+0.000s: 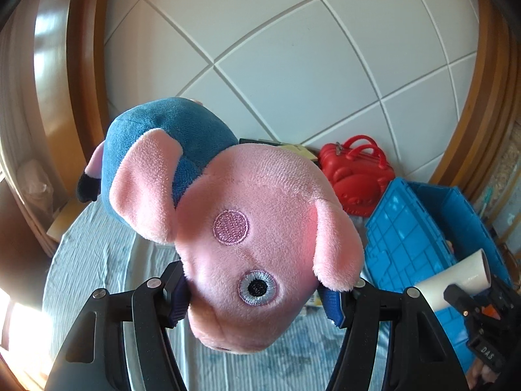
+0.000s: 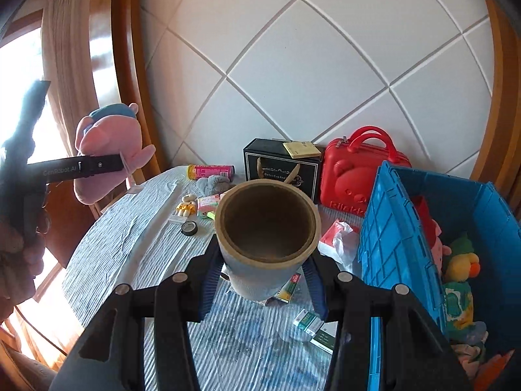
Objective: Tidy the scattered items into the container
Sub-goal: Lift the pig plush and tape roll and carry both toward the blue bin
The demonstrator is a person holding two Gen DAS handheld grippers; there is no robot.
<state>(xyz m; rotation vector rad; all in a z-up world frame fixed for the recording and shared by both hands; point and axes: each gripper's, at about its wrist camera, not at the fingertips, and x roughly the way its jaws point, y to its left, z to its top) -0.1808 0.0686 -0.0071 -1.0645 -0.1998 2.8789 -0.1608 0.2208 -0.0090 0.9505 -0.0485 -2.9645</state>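
Observation:
My left gripper (image 1: 257,306) is shut on a pink pig plush (image 1: 260,228) with a blue body, held by the snout above the table. The plush also shows in the right wrist view (image 2: 110,150), high at the left. My right gripper (image 2: 260,280) is shut on a cardboard tube (image 2: 265,238), open end facing the camera. The tube also shows in the left wrist view (image 1: 456,280), at the blue crate (image 1: 420,247). The crate (image 2: 407,238) stands at the right with several plush toys inside.
A red case (image 2: 358,176) and a black box (image 2: 280,166) stand at the back by the wall. A pink can (image 2: 211,172), a tape roll (image 2: 189,228), a tissue pack (image 2: 337,239) and small boxes (image 2: 312,324) lie on the striped cloth (image 2: 136,238).

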